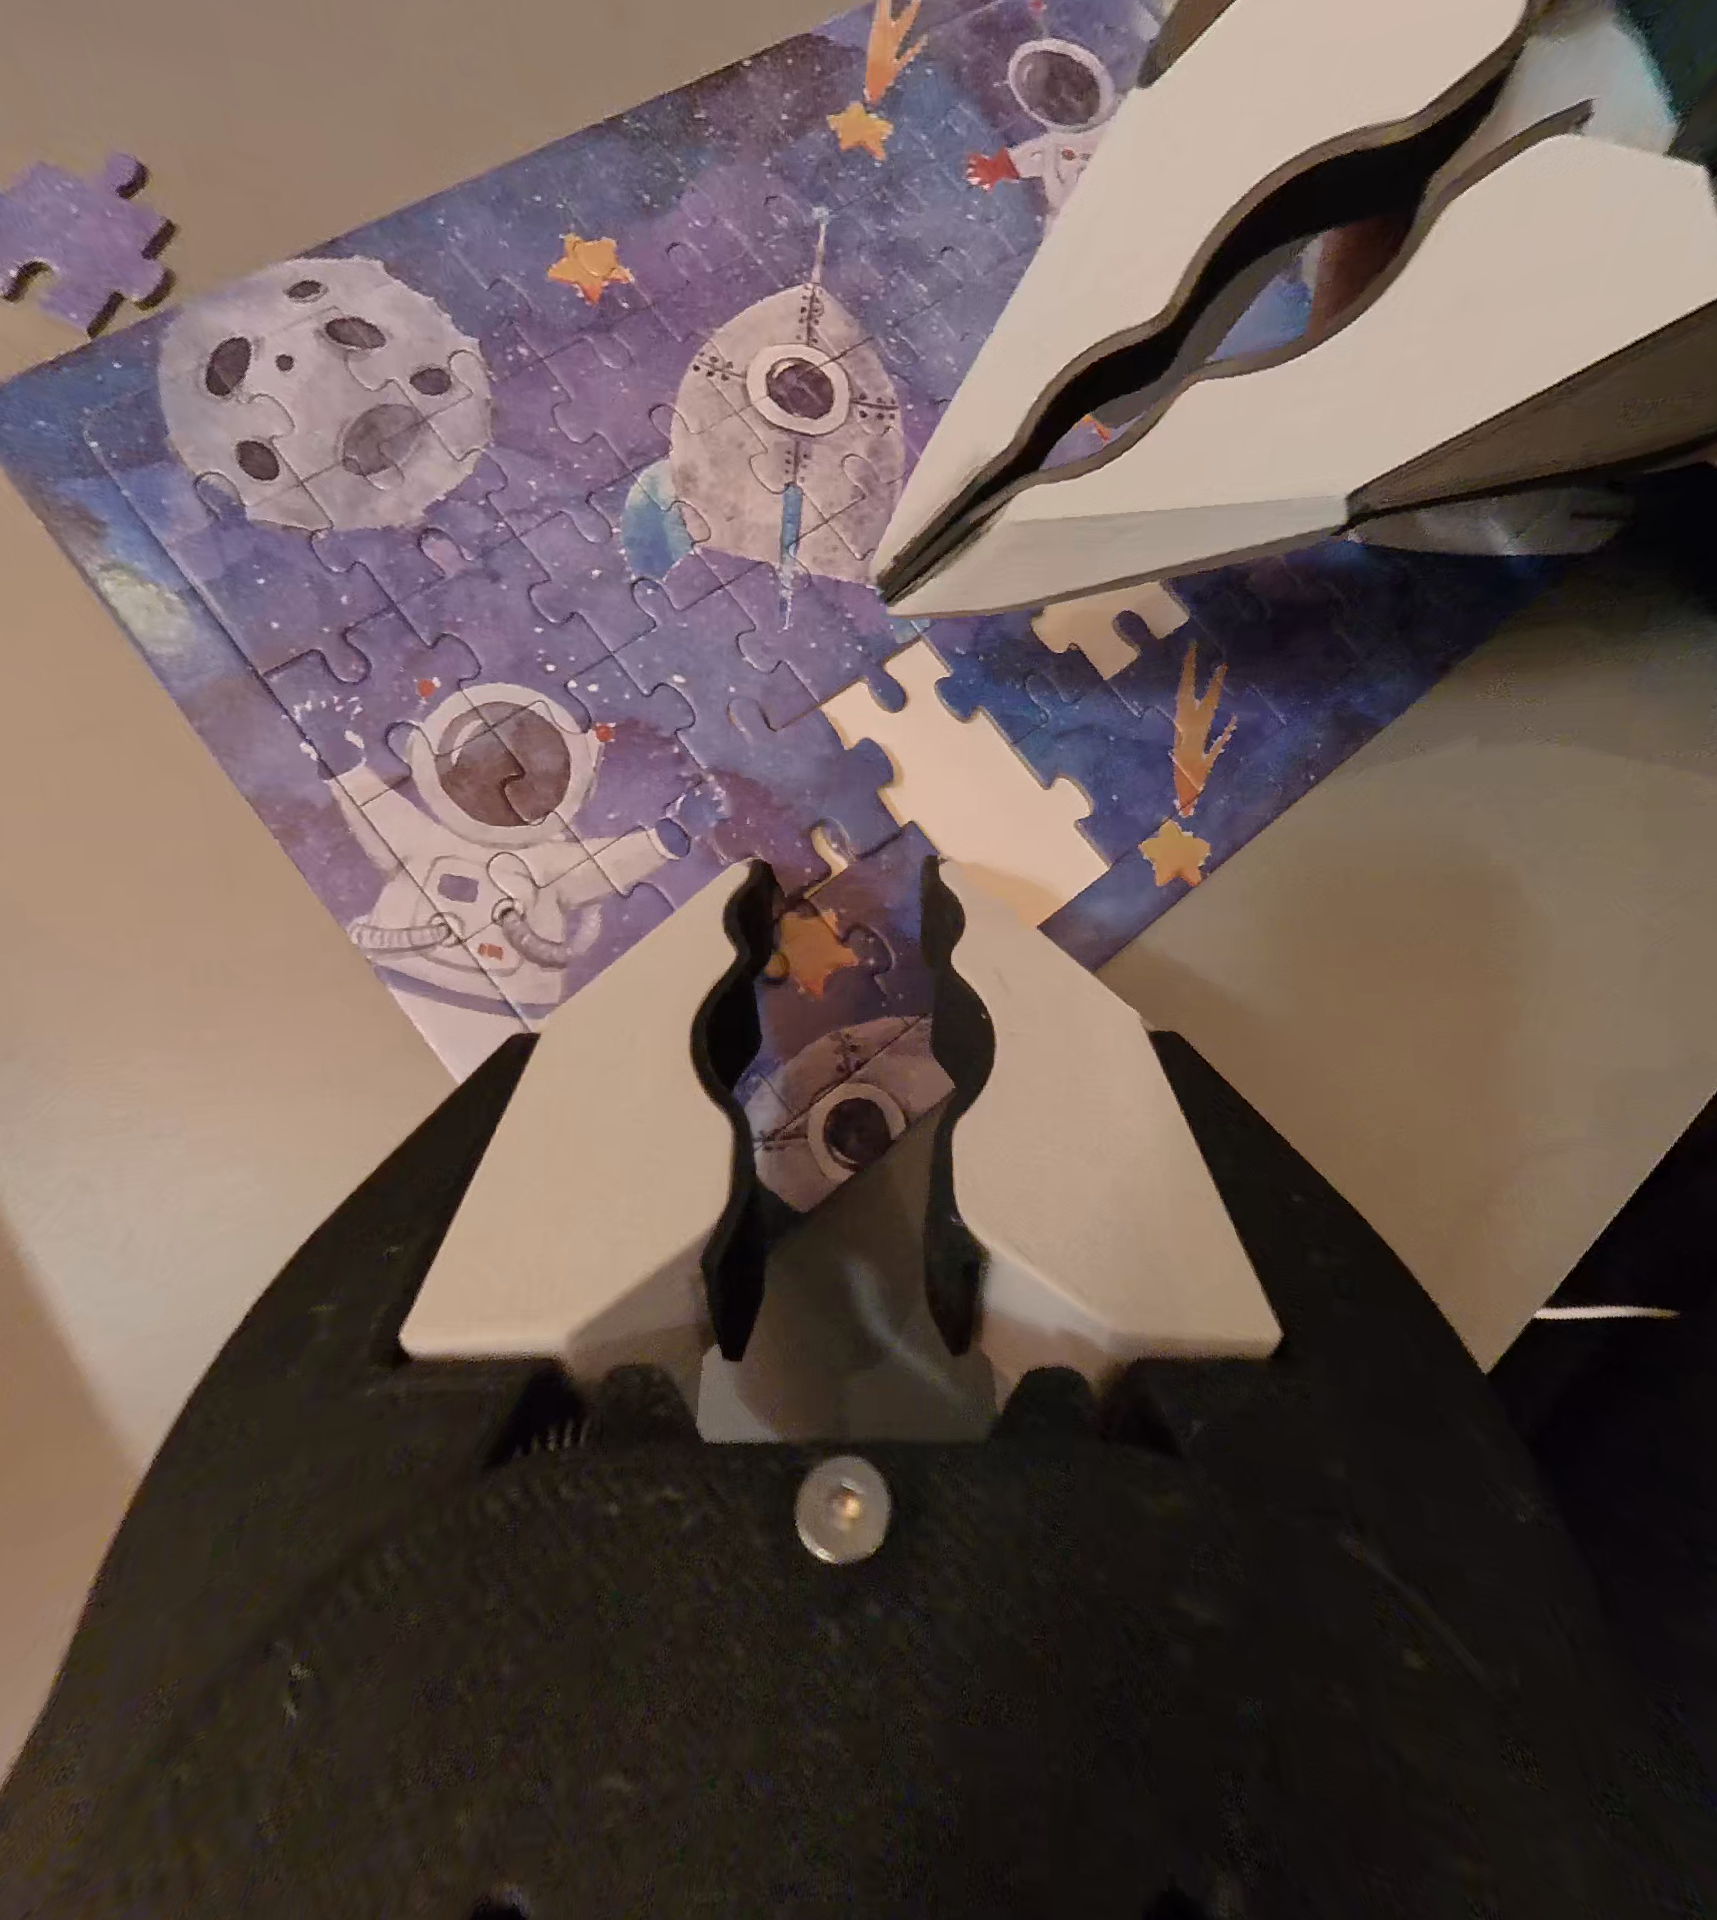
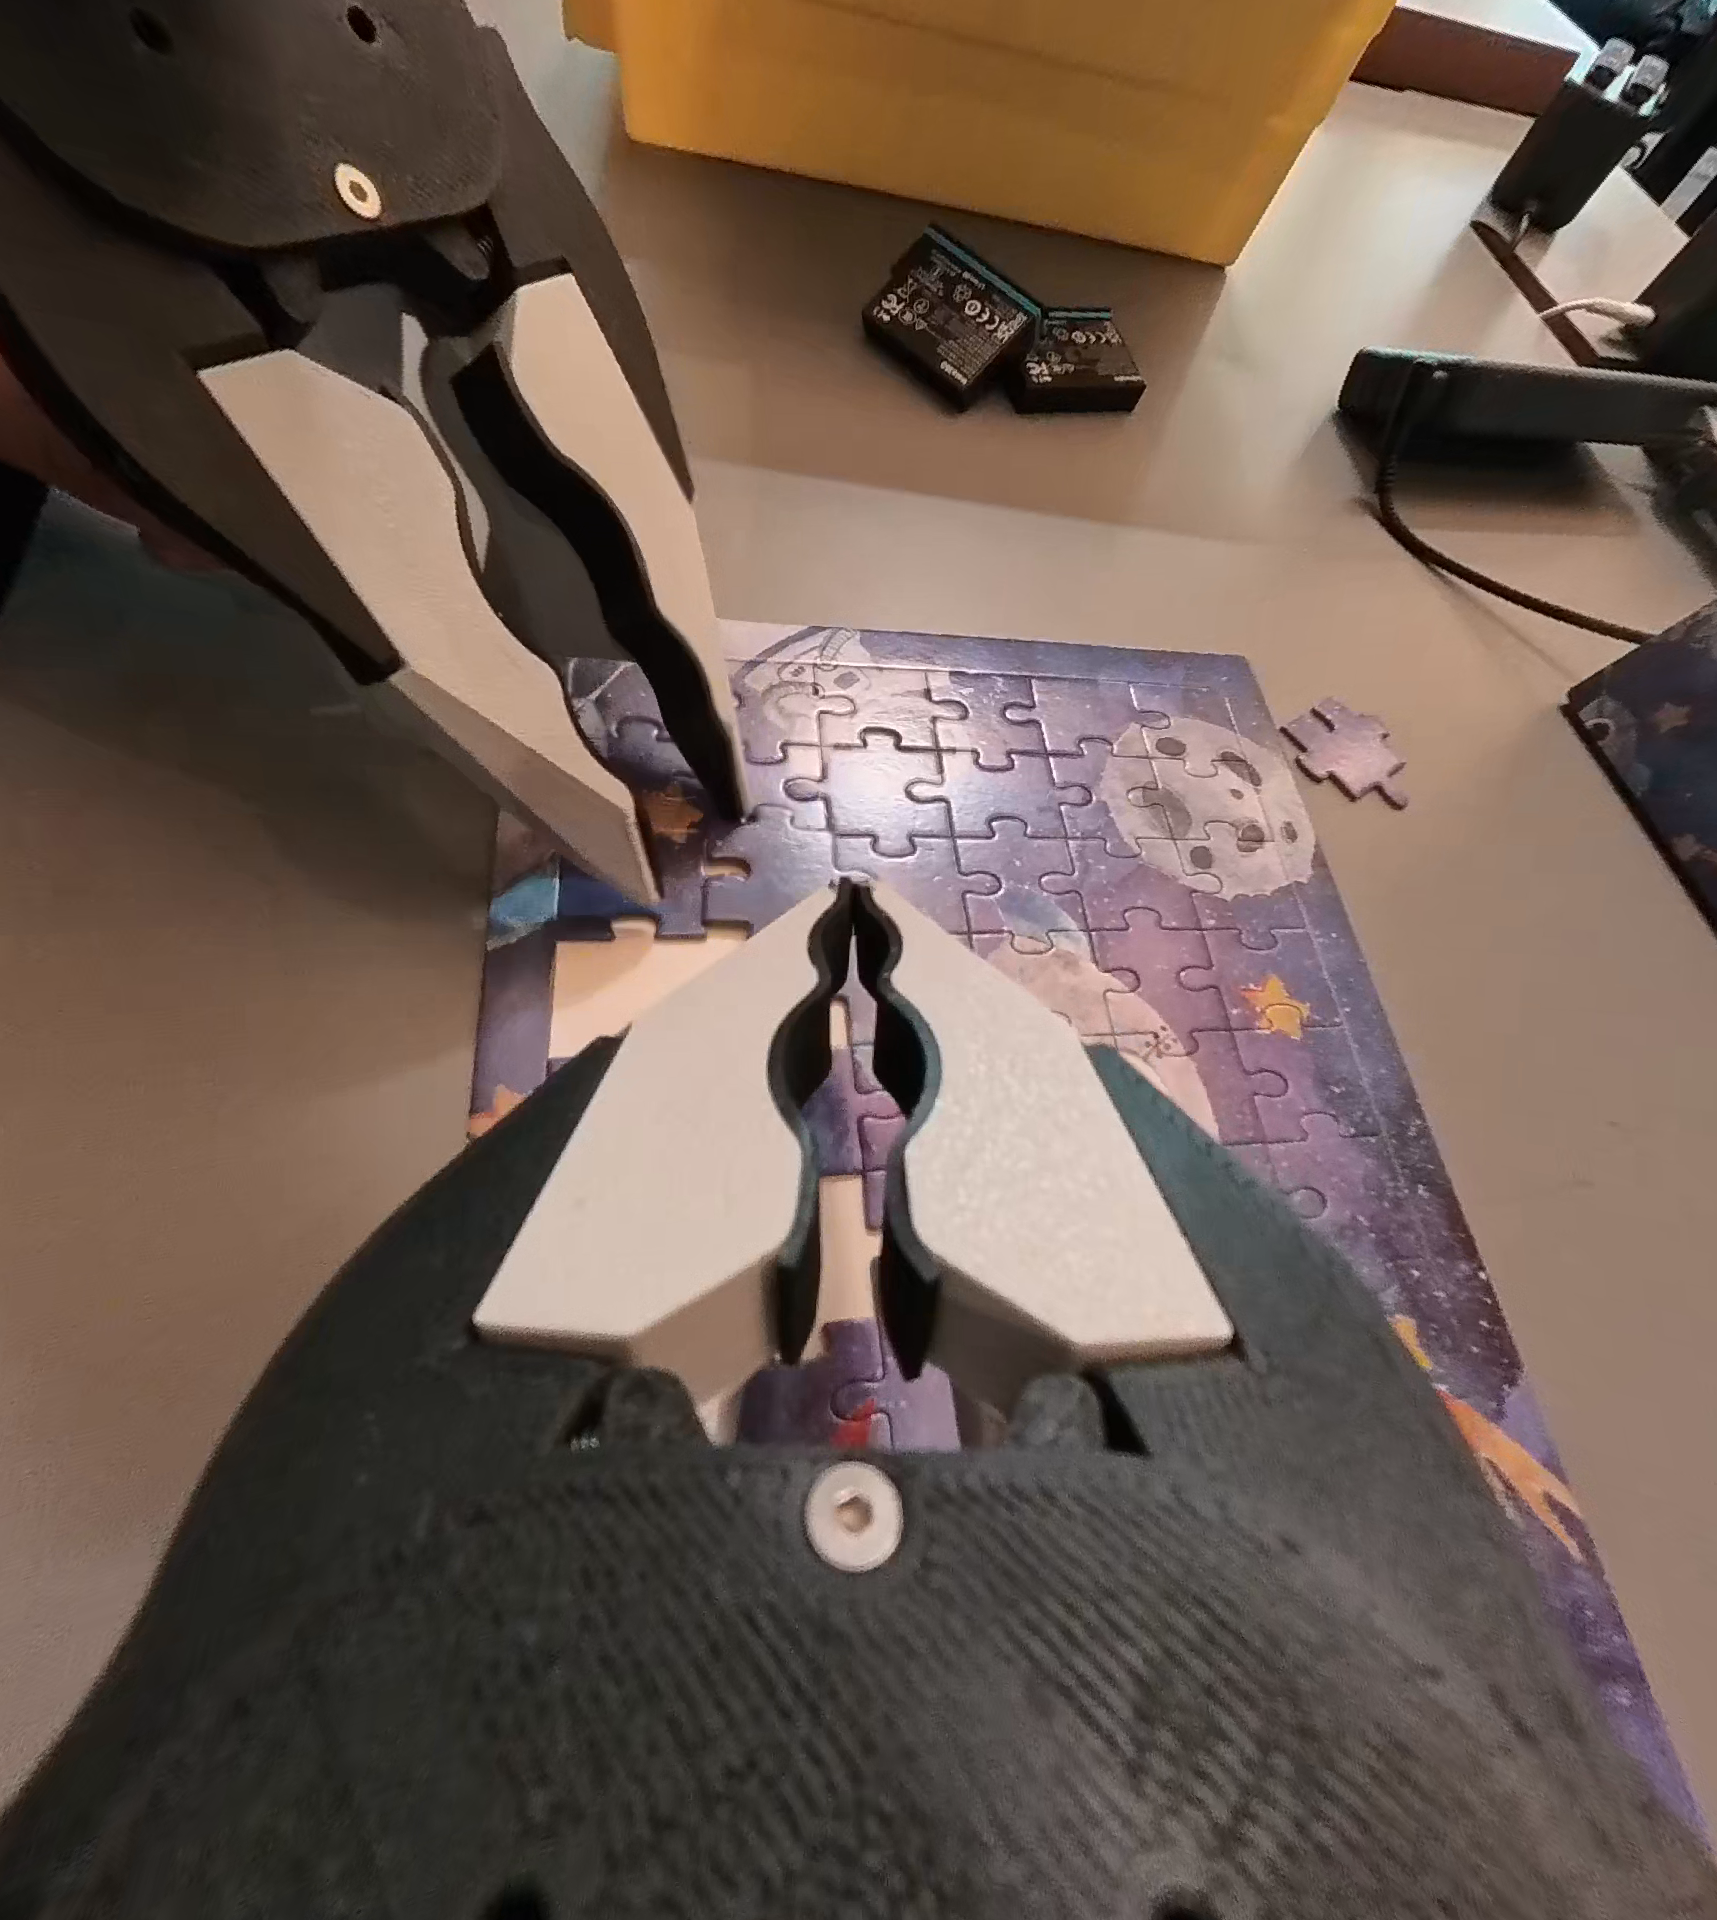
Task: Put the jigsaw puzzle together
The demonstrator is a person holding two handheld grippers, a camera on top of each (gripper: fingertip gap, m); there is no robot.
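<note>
So we've got the loose purple piece (image 1: 64, 241) lying flat off the puzzle's (image 1: 542, 540) far corner, well apart from both tools, with our left gripper (image 1: 838, 883) spread open over the near edge and our right gripper (image 2: 852, 891) pinched together, empty, by the gap (image 1: 968, 769).

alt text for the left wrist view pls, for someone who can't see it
A nearly finished space-themed jigsaw puzzle lies on a beige table, with a bare gap near its middle. The left gripper hovers open at its near edge, the right gripper shut above it; a loose purple piece lies beyond.
</note>
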